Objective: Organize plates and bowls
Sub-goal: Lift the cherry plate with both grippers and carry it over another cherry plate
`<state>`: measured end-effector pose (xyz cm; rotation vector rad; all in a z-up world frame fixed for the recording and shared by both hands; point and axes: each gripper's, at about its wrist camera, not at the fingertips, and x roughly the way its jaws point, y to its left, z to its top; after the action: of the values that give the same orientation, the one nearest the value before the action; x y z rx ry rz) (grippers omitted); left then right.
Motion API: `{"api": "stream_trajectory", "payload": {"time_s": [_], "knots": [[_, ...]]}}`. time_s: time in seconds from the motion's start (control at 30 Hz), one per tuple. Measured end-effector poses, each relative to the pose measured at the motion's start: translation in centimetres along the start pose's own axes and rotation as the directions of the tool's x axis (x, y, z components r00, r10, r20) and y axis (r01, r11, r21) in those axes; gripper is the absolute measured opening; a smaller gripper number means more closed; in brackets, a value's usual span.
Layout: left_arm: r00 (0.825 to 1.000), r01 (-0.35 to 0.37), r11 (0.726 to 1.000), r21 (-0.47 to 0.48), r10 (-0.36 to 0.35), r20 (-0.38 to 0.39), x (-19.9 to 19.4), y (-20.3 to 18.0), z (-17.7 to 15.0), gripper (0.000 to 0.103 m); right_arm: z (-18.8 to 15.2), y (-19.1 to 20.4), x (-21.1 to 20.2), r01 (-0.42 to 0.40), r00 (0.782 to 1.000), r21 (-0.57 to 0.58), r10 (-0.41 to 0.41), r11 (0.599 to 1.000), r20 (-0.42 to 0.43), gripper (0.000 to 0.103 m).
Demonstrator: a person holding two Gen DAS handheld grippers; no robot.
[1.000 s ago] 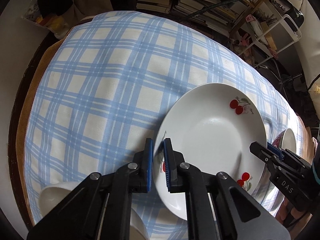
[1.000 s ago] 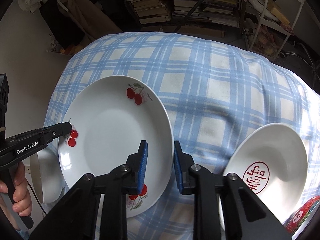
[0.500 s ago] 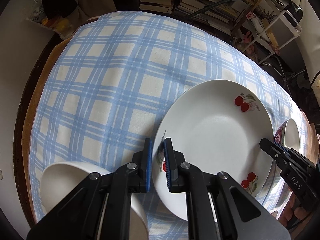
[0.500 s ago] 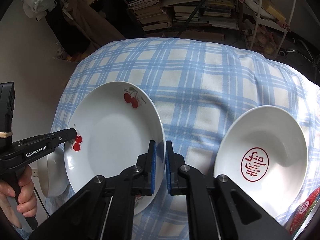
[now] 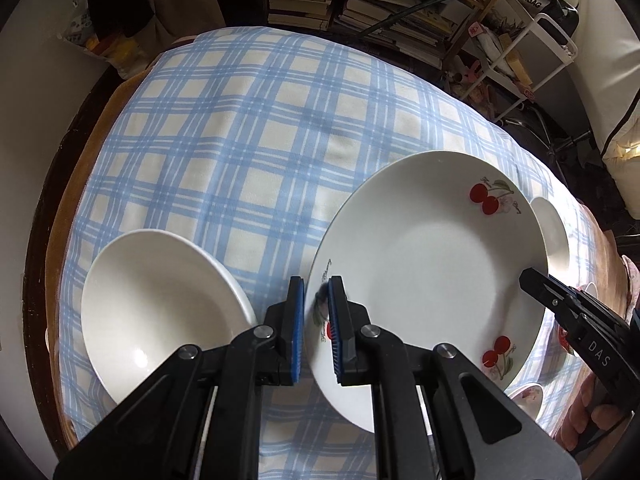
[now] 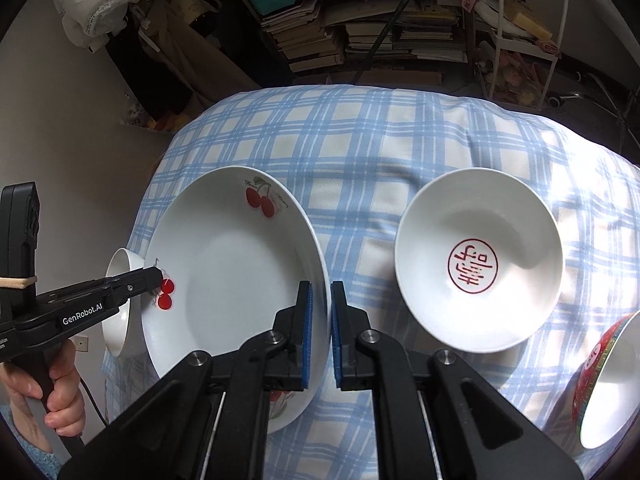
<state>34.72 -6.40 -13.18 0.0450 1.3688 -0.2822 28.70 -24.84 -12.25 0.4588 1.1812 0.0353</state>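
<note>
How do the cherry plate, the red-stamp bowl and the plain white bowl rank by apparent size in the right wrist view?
1. Cherry plate, clearly largest.
2. Red-stamp bowl.
3. Plain white bowl, smallest as seen, but mostly hidden behind the cherry plate and seen edge-on, so its true rank against the red-stamp bowl is unsure.

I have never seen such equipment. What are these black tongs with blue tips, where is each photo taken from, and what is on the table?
No robot here: a person holds two hand tools, each a two-finger gripper with a wide-angle camera looking along its fingers. One picture comes from the left gripper, the other from the right gripper. Both are shut on opposite rims of the cherry plate, lifting it above the blue checked tablecloth. On the cloth are a plain white bowl, a bowl with a red seal mark and a red-patterned bowl. Bookshelves stand behind.
</note>
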Motion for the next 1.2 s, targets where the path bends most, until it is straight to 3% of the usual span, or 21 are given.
{"api": "stream_trajectory", "payload": {"time_s": [0.13,0.47,0.8,1.2], "knots": [[1.000,0.029,1.000,-0.010,-0.029,0.008,-1.3,-1.1,-2.5,0.011,-1.9,-0.4,-1.8,0.049,0.999,-0.017,-0.049,0.999,-0.004,0.010],[0.998,0.055,0.998,0.017,-0.055,0.029,-4.1,-4.7,-8.3,0.011,-7.3,-3.3,-6.4,0.041,0.999,0.017,-0.041,0.999,0.012,0.010],[0.997,0.076,0.996,0.038,-0.077,0.025,-4.5,-7.6,-14.1,0.011,-12.7,-5.6,-9.9,0.069,0.997,0.034,-0.070,0.997,0.031,0.010],[0.999,0.048,0.996,0.069,-0.048,0.001,-2.9,-10.6,-19.5,0.011,-17.9,-9.0,-9.9,0.123,0.992,0.129,-0.120,0.984,-0.027,0.011]]}}
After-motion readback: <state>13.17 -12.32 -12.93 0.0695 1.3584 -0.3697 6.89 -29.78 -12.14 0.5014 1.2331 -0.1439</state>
